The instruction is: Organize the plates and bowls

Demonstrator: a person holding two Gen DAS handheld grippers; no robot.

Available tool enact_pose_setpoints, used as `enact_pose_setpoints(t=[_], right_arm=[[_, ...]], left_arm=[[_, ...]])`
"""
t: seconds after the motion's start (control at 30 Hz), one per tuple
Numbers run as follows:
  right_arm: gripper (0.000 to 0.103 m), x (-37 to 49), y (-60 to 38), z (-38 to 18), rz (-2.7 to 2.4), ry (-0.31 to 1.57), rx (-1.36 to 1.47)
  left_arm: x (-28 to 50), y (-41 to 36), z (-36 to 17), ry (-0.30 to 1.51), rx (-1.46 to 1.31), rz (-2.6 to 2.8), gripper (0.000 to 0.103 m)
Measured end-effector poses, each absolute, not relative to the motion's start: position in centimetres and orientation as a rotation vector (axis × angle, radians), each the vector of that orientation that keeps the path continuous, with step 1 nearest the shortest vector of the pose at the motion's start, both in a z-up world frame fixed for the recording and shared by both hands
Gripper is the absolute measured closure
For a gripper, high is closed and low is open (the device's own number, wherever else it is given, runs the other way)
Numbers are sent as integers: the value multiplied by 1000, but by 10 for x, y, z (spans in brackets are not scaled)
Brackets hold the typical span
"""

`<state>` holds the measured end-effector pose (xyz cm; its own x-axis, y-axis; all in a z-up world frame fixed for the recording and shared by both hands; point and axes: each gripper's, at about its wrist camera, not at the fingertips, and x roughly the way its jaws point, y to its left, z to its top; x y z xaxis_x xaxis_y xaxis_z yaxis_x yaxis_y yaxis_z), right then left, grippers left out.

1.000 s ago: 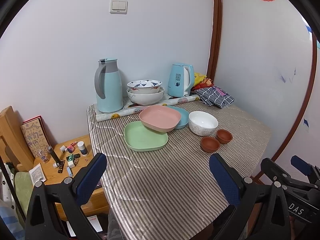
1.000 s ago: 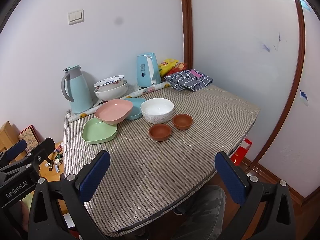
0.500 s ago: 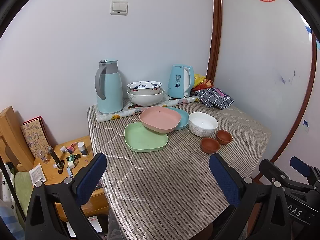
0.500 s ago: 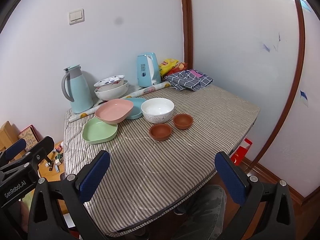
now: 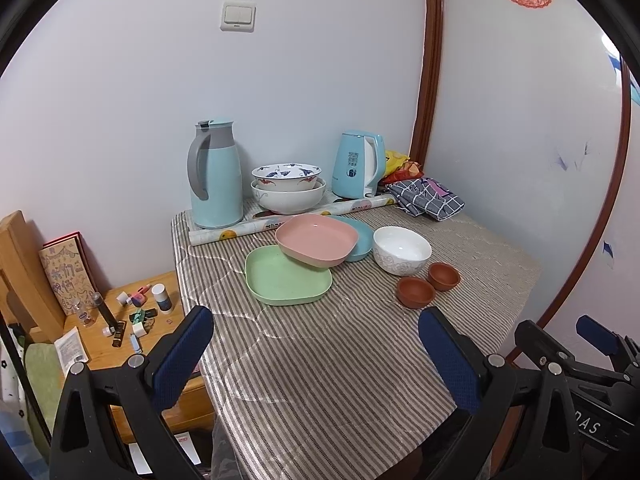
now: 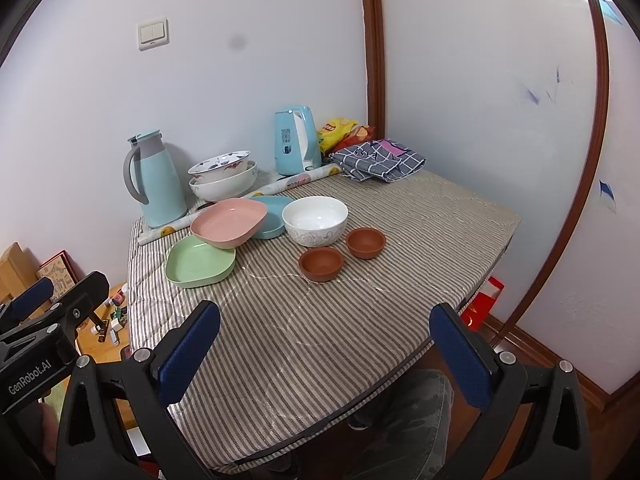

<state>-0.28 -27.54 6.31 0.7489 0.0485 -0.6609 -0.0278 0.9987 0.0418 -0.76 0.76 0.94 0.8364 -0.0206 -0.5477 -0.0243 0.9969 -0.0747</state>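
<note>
On the striped table (image 5: 320,360) a green plate (image 5: 286,276) lies flat. A pink dish (image 5: 316,240) leans on it and on a blue plate (image 5: 362,236). A white bowl (image 5: 402,250) and two small brown bowls (image 5: 416,292) (image 5: 444,276) sit to the right. Two big patterned bowls (image 5: 288,186) are stacked at the back. My left gripper (image 5: 316,344) is open and empty over the near table edge. My right gripper (image 6: 324,344) is open and empty too, well short of the green plate (image 6: 200,262), pink dish (image 6: 228,222), white bowl (image 6: 316,220) and brown bowls (image 6: 320,264).
A blue thermos (image 5: 216,176), a blue kettle (image 5: 358,170), a paper roll (image 5: 288,220), snack bags (image 6: 344,130) and a folded checked cloth (image 6: 378,160) line the back. A low wooden side table (image 5: 120,316) with small items stands left.
Both grippers stay open; the views have shifted only slightly, with the left one drifting a little. Nothing on the table has moved.
</note>
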Motion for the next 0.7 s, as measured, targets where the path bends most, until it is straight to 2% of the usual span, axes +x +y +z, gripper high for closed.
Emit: enact_pose_setpoints(t=[0.7], right_arm=[[0, 16, -282, 69, 27, 722, 41]], left_arm=[[19, 0, 10, 606, -92, -29, 0]])
